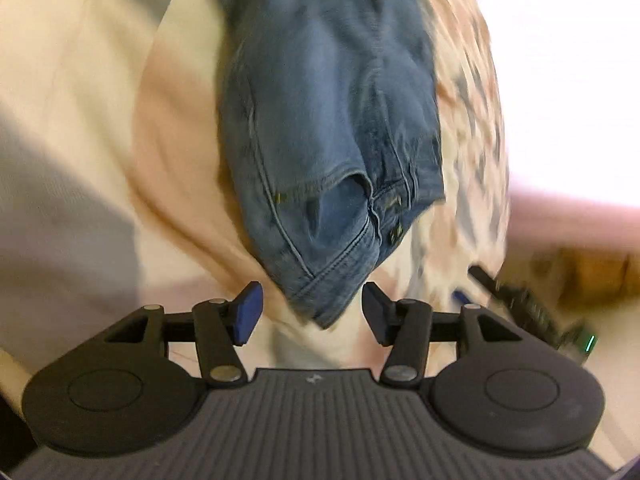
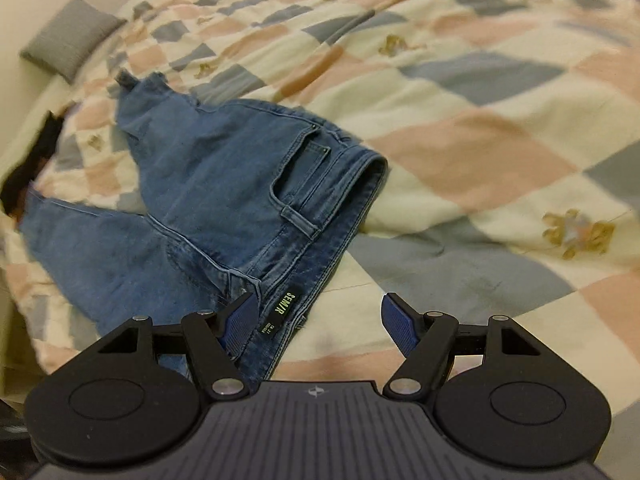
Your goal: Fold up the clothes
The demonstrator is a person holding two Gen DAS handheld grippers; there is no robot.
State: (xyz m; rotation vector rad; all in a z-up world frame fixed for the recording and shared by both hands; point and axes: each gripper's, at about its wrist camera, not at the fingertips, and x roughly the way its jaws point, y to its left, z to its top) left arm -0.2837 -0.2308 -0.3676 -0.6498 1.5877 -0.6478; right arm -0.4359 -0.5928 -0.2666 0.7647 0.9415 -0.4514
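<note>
- We see the jeans (image 2: pixel 208 200) lying on the checked quilt (image 2: pixel 480 152), waistband toward us and legs splayed away toward the grey cushion (image 2: pixel 68 36); they lie spread and rumpled, not in a neat fold.
- Our right gripper (image 2: pixel 316 320) stands wide apart and holds nothing; its left pad (image 2: pixel 240 320) rests on the waistband by the inner label (image 2: pixel 286 304), while the other pad hangs over bare quilt.
- Our left gripper (image 1: pixel 312 312) is also spread wide, with a corner of denim (image 1: pixel 320 292) lying between the pads but not pinched.
- The left wrist view is smeared by motion, so we cannot tell which part of the garment that corner is; closing blindly there risks catching a single layer, which would twist the fold.
- If the right gripper closes as it stands, we judge it may pinch quilt along with denim, dragging the bedding up with the garment.
- The waistband is thick and stiff; a shallow bite at its edge could slip free once weight comes on.
- The legs lie apart, so lifting from one side alone would likely leave them misaligned and bunch the cloth.
- The soft quilt wrinkles easily, and any crease beneath could carry into the fold.
</note>
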